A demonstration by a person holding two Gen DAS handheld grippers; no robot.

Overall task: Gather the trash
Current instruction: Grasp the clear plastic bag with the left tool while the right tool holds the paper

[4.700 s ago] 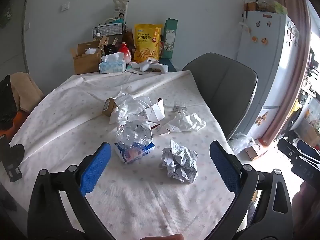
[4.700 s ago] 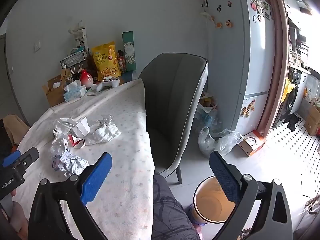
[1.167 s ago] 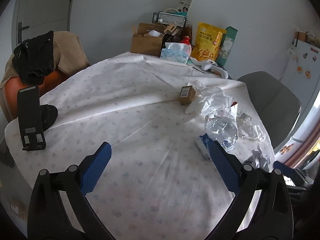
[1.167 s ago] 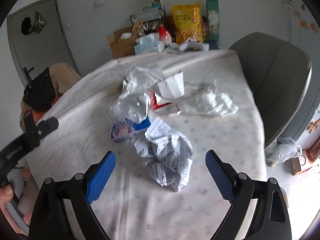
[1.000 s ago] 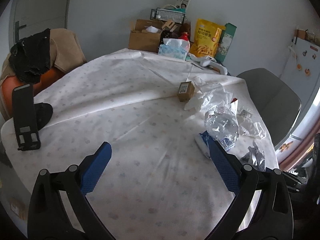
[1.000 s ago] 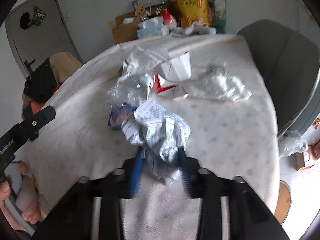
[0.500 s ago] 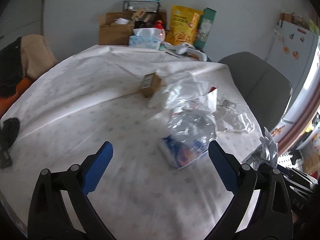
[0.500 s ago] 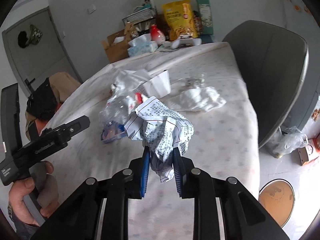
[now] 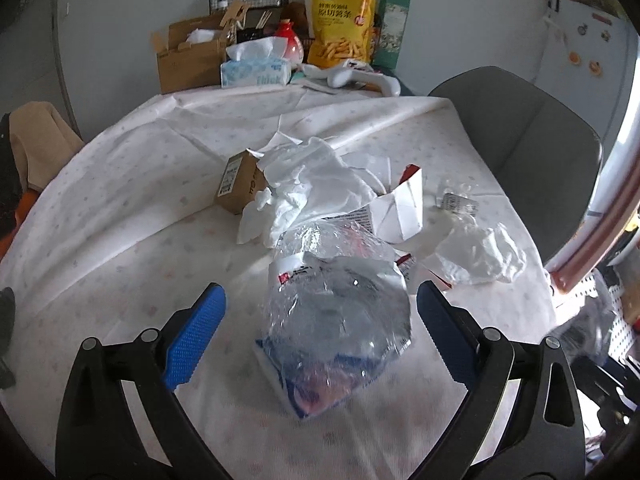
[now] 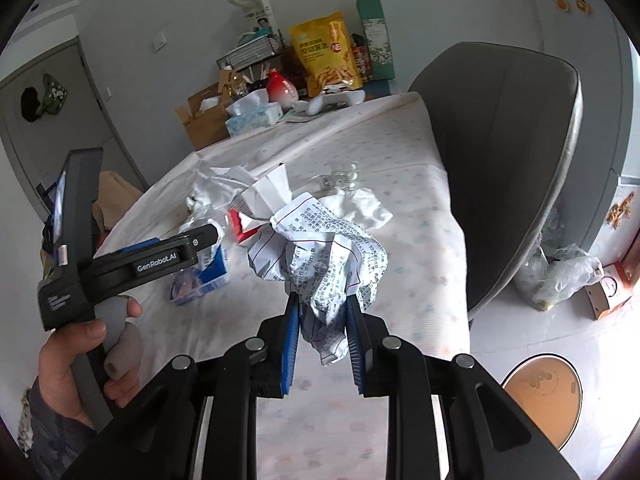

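Note:
My right gripper [image 10: 322, 312] is shut on a crumpled printed paper ball [image 10: 320, 252] and holds it above the table's near edge. My left gripper [image 9: 320, 316] is open, its jaws either side of a clear plastic bag with a blue wrapper [image 9: 336, 320] lying on the table. Behind the bag lie crumpled white paper [image 9: 308, 184], a small brown box [image 9: 238, 182], a torn white carton [image 9: 400, 204] and a crumpled white tissue [image 9: 480, 256]. A round bin [image 10: 540, 396] stands on the floor at the lower right of the right wrist view.
A grey chair [image 10: 500, 152] stands at the table's right side. At the table's far end are a cardboard box [image 9: 188, 56], a tissue box [image 9: 256, 68], a yellow snack bag [image 9: 344, 24] and a white controller [image 9: 360, 78]. Plastic bags [image 10: 560, 272] lie on the floor.
My right gripper closed on the paper ball and lifted it off the table. My left gripper swung right and closer, and now straddles the plastic bag.

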